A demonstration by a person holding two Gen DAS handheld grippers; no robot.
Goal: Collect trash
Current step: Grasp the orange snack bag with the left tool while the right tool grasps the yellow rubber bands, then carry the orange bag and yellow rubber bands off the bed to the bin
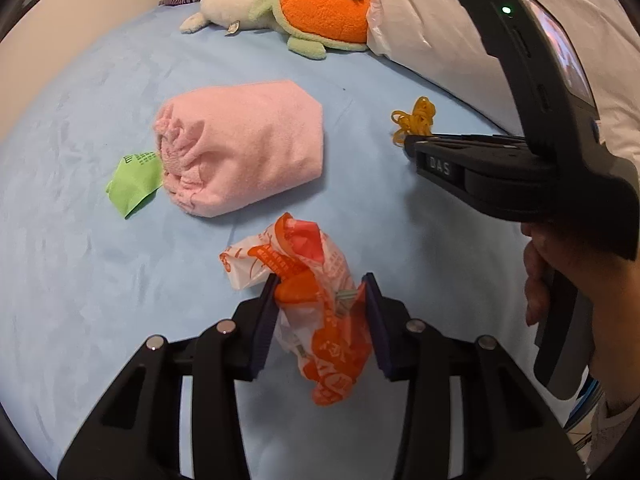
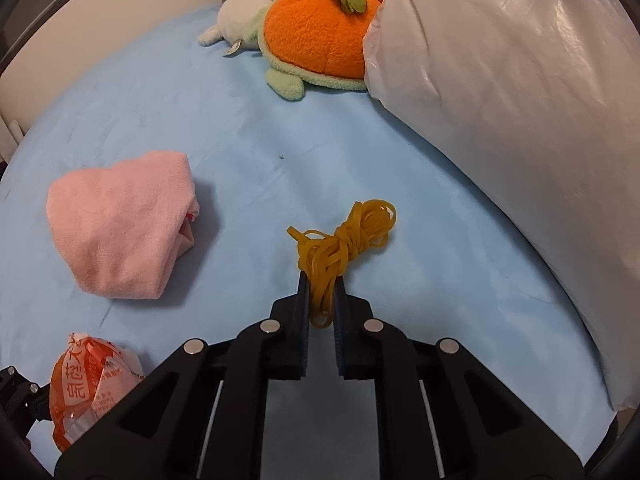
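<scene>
Two grabs going at once: my left hand-held gripper [image 1: 320,284] is clamped on the orange snack wrapper [image 1: 316,312], and my right hand-held gripper [image 2: 322,280] pinches the yellow rubber bands [image 2: 340,244] right at its fingertips, low over the bed [image 2: 200,120]. I'd guess those loose loops could slip out, since only a few strands sit between the pads.

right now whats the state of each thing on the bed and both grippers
left gripper: shut on the orange wrapper
orange wrapper: crumpled, pinched between the fingers
right gripper: shut on the rubber bands
rubber bands: tangled bundle, one end gripped
pink towel: rolled up, lying on the sheet
green paper: creased, beside the towel's end
white plastic bag: full, resting on the bed
turtle plush: lying against the bag
</scene>
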